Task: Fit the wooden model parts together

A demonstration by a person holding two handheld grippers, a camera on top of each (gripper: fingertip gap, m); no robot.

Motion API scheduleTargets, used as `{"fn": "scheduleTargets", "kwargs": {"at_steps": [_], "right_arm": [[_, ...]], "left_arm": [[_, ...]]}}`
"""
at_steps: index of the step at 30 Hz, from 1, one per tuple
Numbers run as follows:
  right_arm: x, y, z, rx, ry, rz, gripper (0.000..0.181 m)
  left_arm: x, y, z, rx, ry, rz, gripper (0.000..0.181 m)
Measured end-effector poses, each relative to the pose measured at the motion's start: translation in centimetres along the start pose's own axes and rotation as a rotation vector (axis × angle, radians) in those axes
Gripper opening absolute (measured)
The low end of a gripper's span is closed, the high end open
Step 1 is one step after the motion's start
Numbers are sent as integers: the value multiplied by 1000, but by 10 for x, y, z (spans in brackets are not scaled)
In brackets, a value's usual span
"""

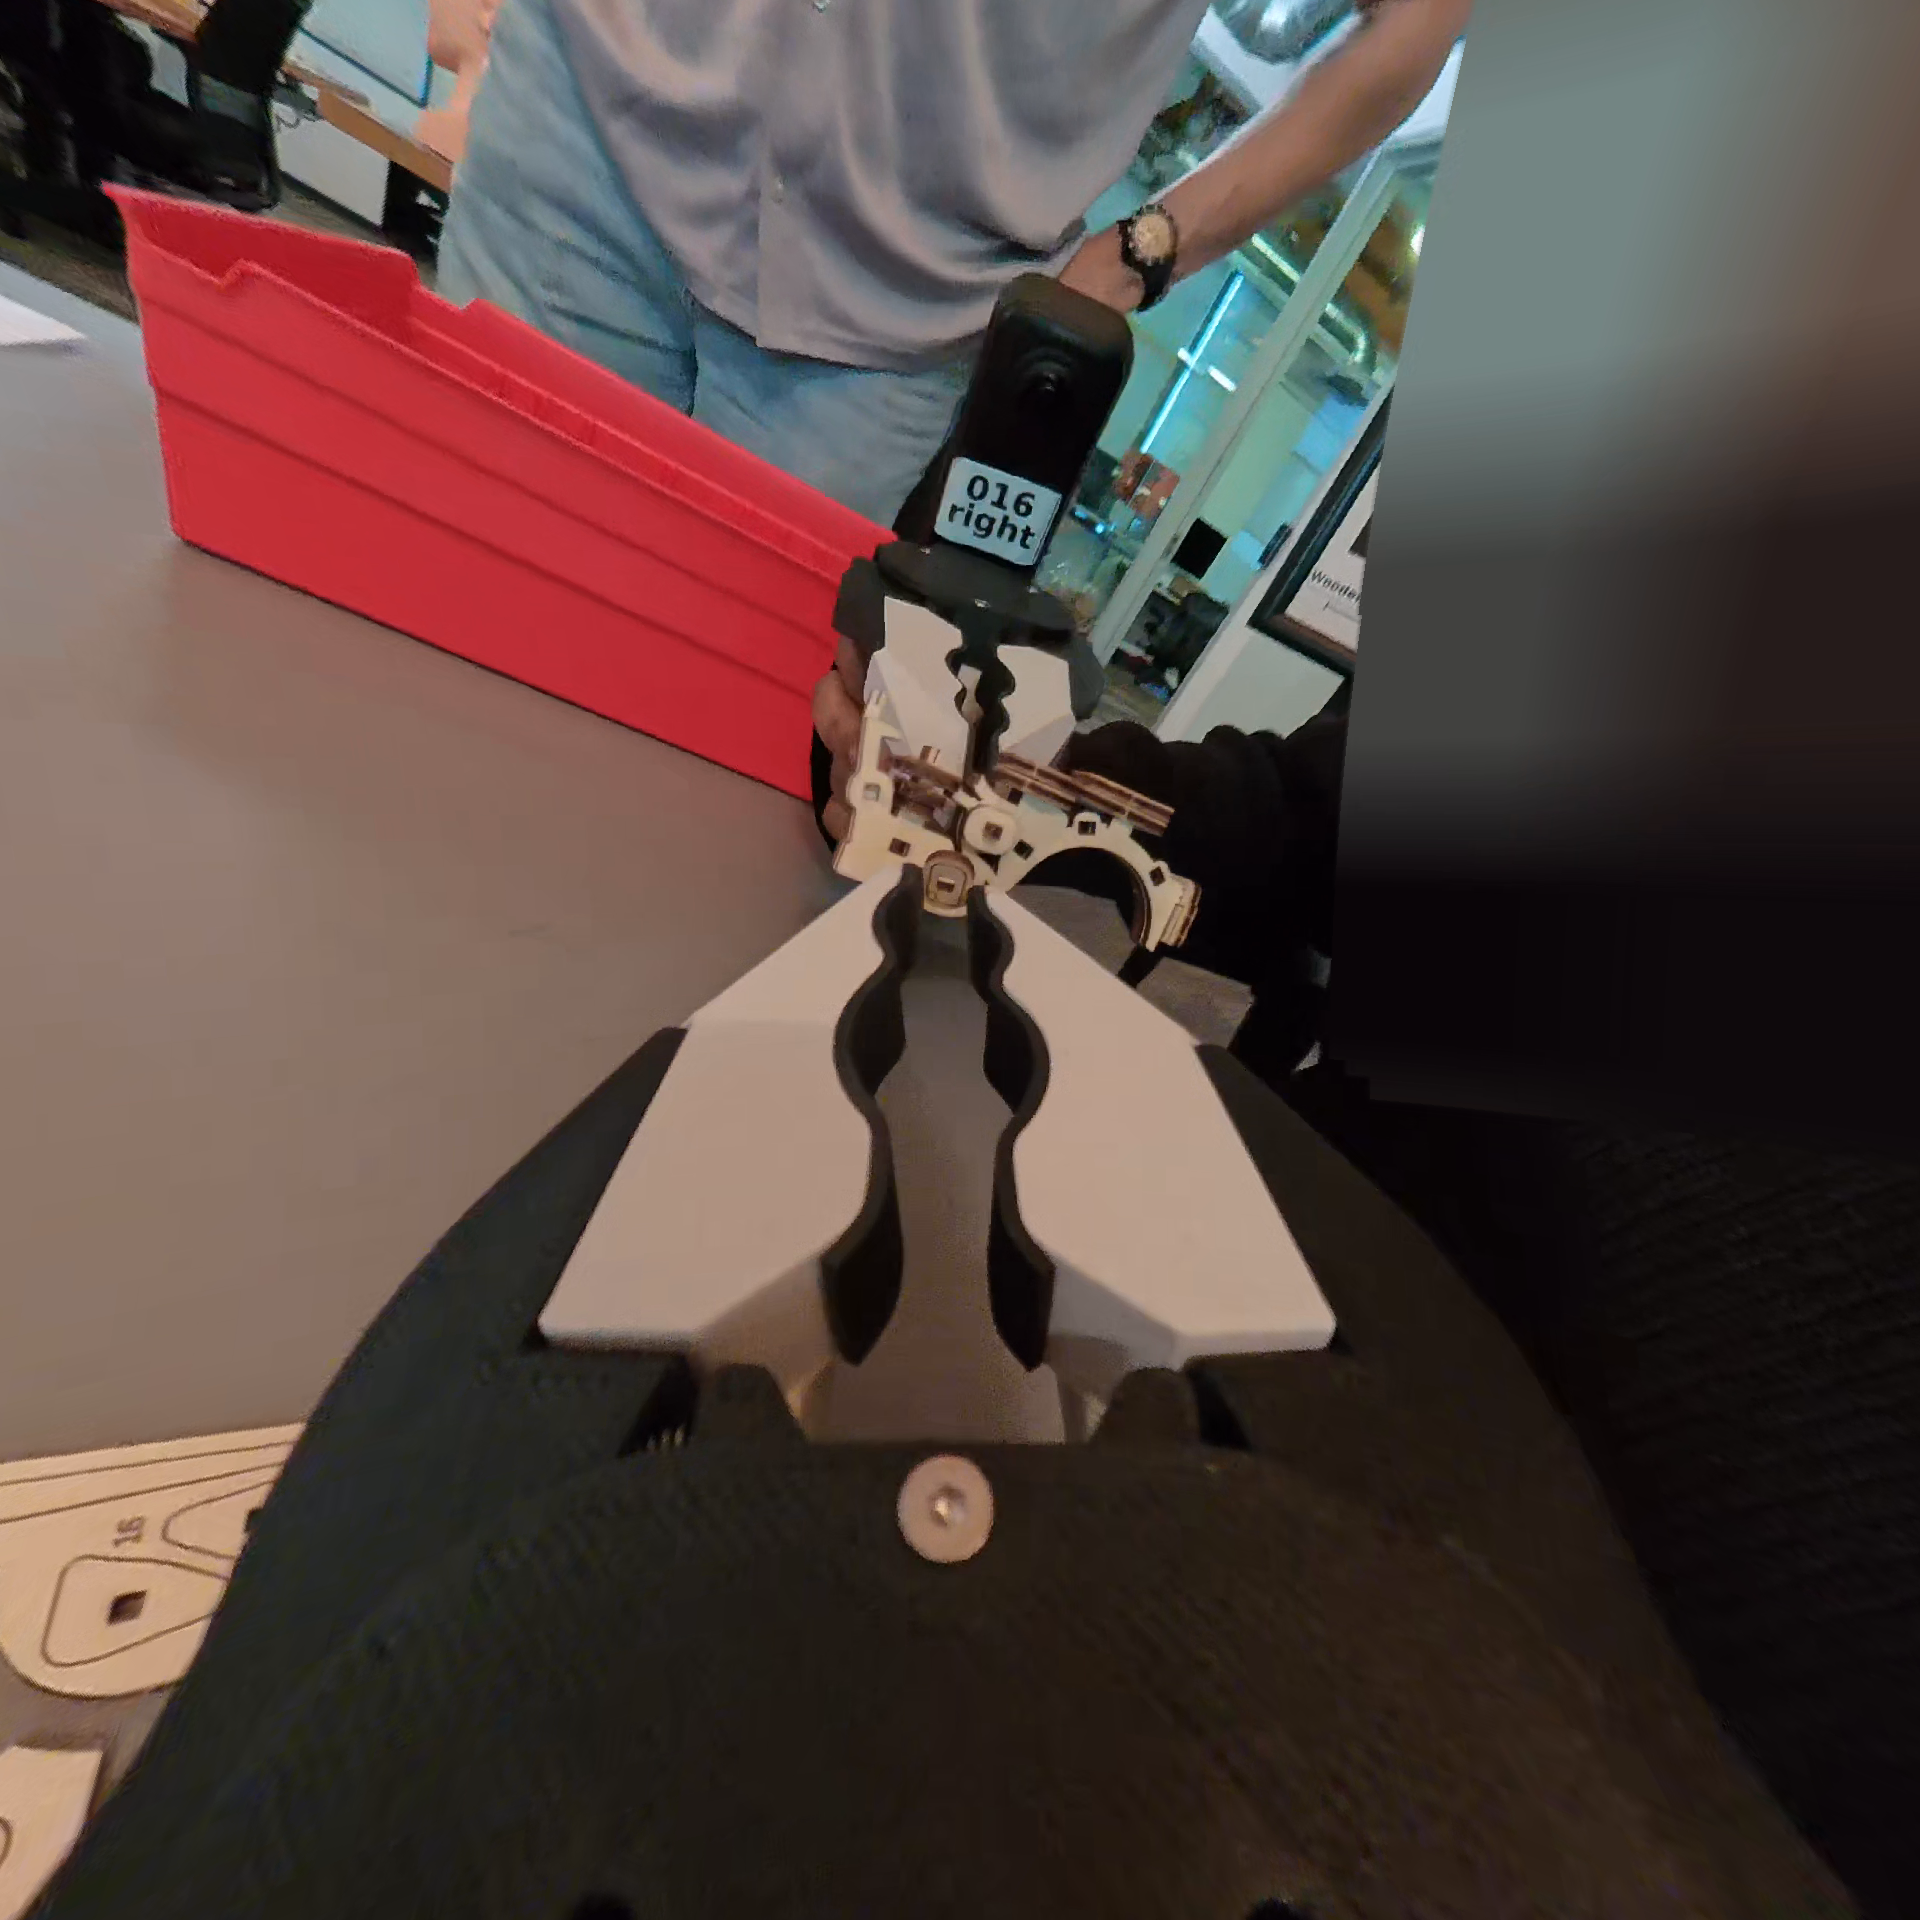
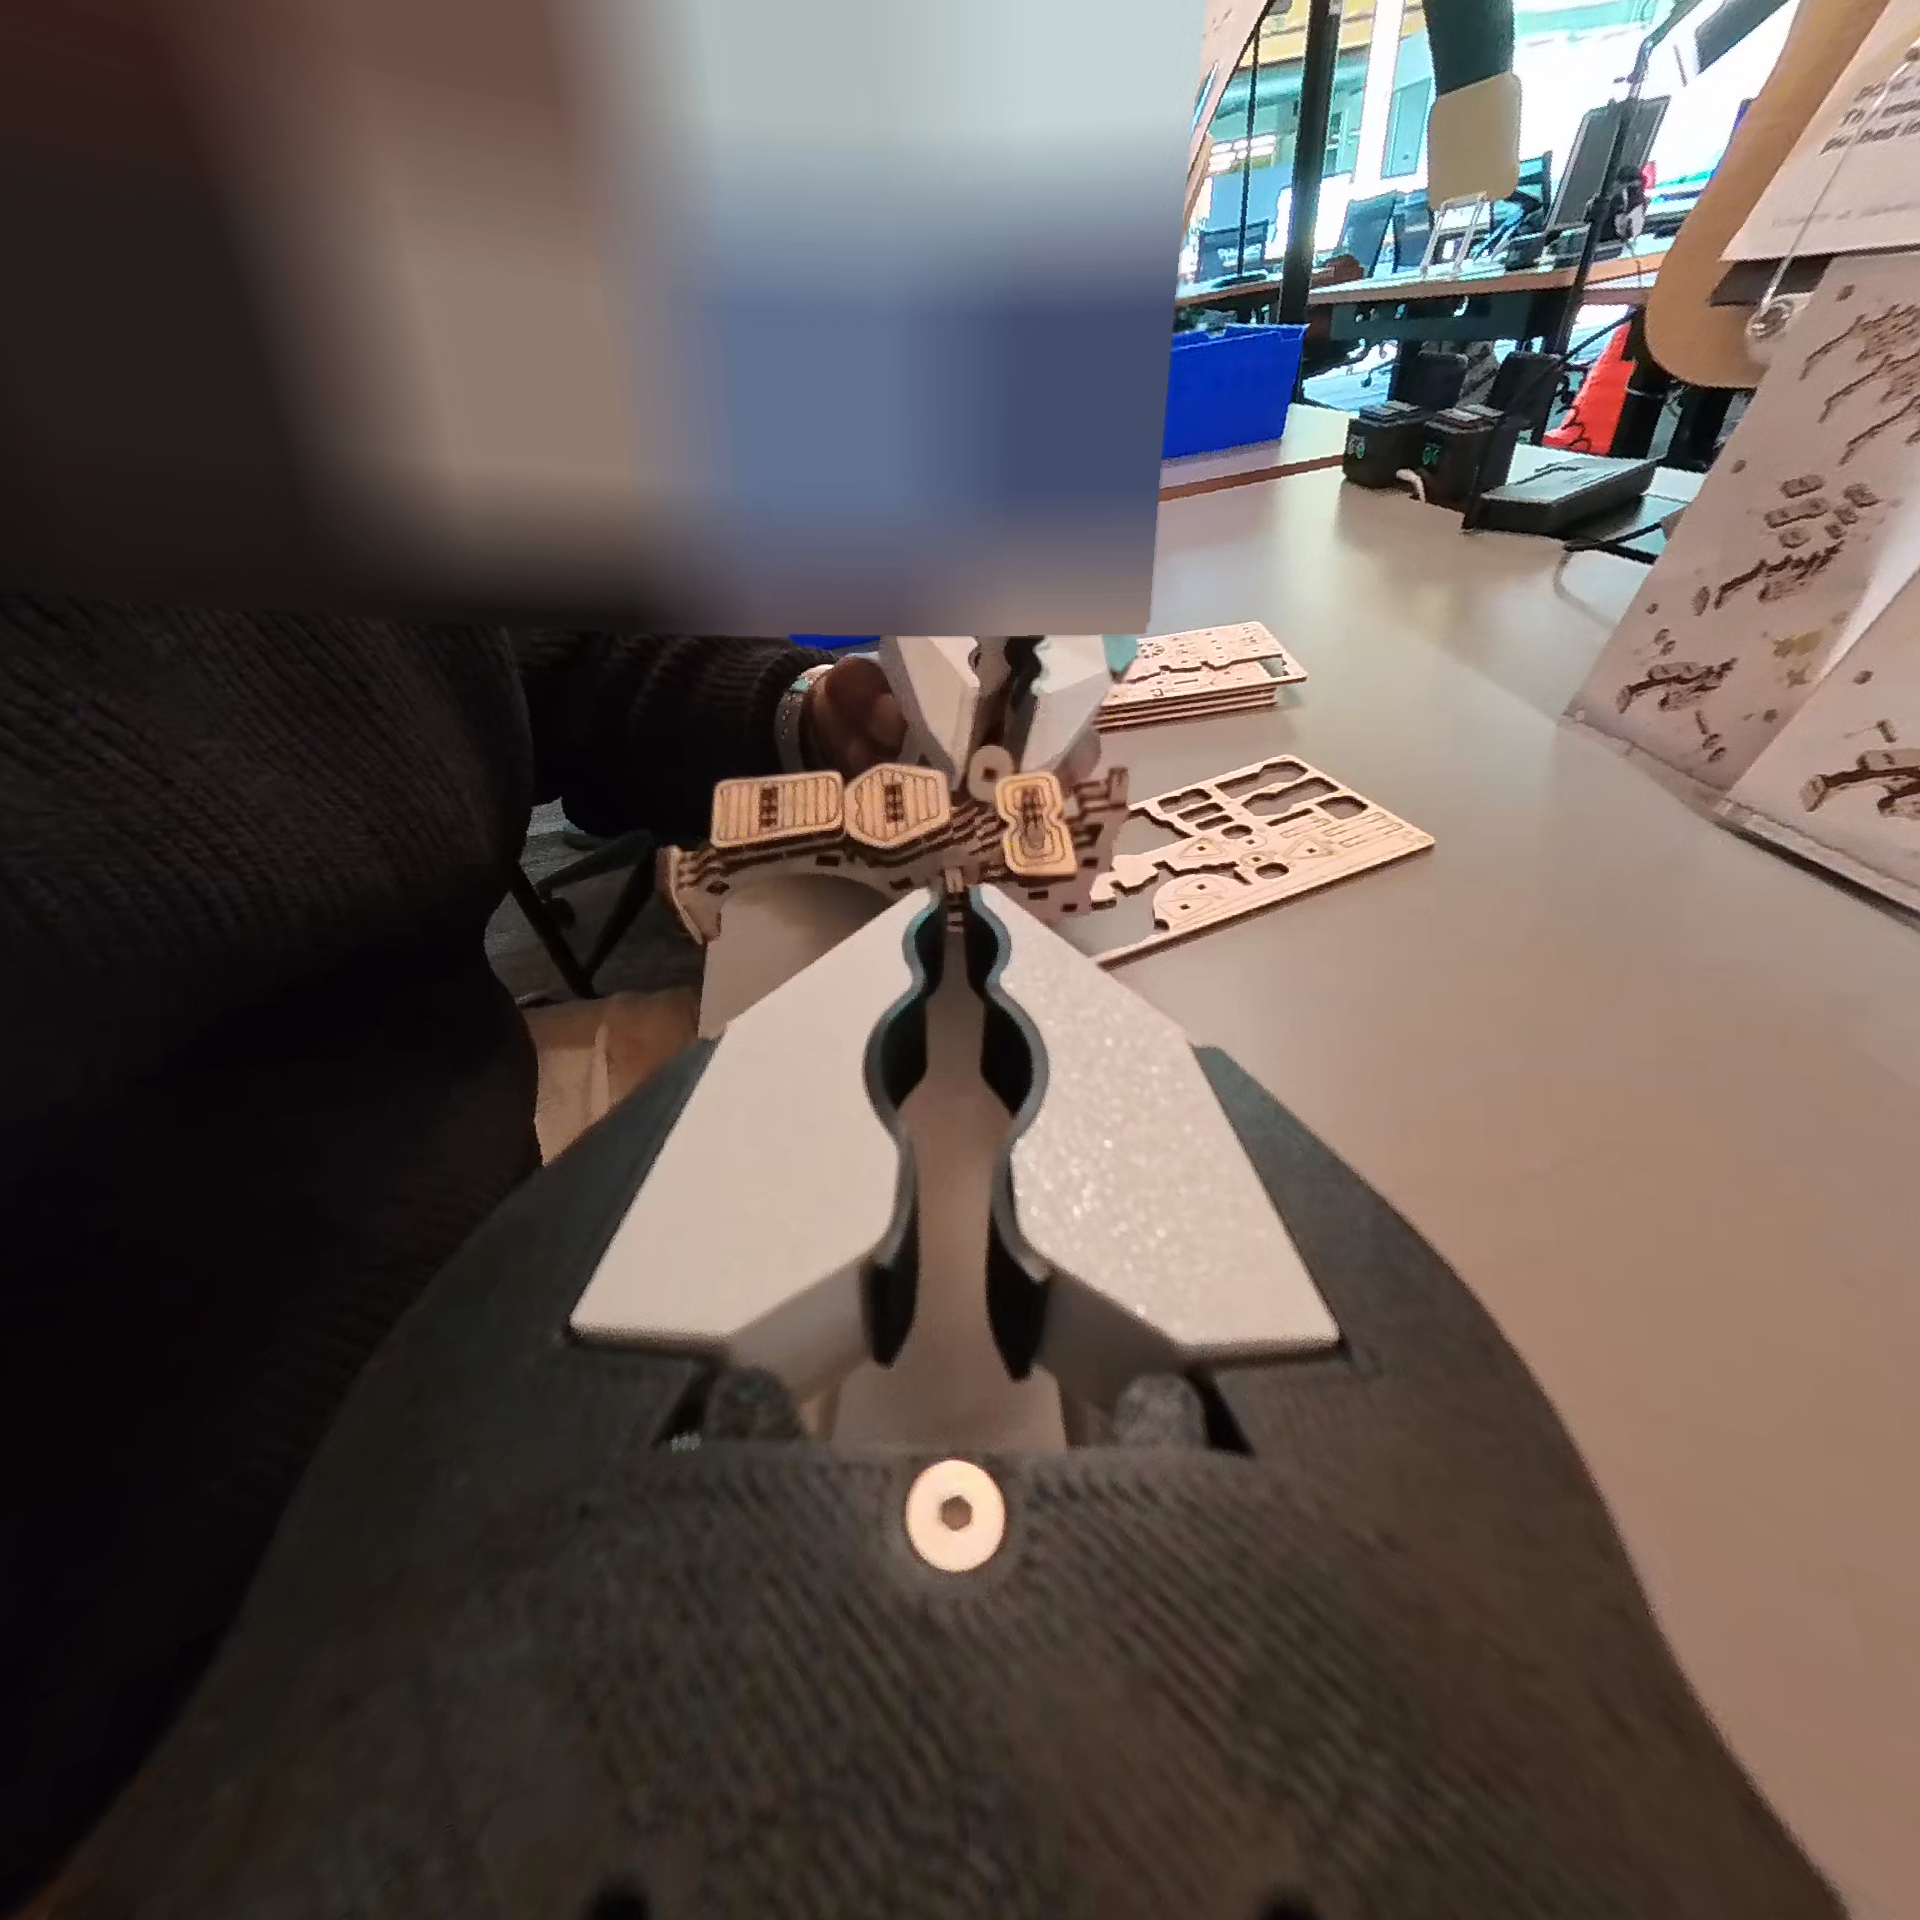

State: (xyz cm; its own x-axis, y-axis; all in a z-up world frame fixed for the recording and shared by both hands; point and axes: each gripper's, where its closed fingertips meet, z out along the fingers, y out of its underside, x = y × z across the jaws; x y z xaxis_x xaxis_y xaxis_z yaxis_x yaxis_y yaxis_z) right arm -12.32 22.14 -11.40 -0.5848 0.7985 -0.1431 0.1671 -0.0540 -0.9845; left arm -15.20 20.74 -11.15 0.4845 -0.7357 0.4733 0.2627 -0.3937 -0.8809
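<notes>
A pale, laser-cut wooden model assembly (image 1: pixel 997 821) hangs above the grey table (image 1: pixel 312 883), pinched between both tools: left gripper (image 1: pixel 945 894) clenched on its small round wooden peg (image 1: pixel 945 883), right gripper (image 2: pixel 956 909) gripping the opposite edge.

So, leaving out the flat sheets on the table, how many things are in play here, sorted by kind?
Tools: 2 (left tool, right tool)
Wooden model: 1
Small wooden piece: 1
Red bin: 1
Total: 5
</notes>
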Motion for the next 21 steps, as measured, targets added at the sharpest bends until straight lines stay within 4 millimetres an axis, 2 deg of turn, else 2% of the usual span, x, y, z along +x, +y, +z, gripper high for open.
{"fn": "scheduleTargets", "kwargs": {"at_steps": [1, 8, 16, 21], "right_arm": [[0, 1, 0, -5, 4, -1, 1], [-1, 2, 3, -23, 10, -15, 1], [1, 0, 3, -34, 50, -69, 1], [4, -2, 5, -83, 144, -208, 1]], "left_arm": [[1, 1, 1, -9, -8, 26, 6], [6, 10, 8, -56, -14, 84, 7], [8, -3, 4, 39, 82, -116, 6], [8, -5, 5, 61, 104, -203, 6]]}}
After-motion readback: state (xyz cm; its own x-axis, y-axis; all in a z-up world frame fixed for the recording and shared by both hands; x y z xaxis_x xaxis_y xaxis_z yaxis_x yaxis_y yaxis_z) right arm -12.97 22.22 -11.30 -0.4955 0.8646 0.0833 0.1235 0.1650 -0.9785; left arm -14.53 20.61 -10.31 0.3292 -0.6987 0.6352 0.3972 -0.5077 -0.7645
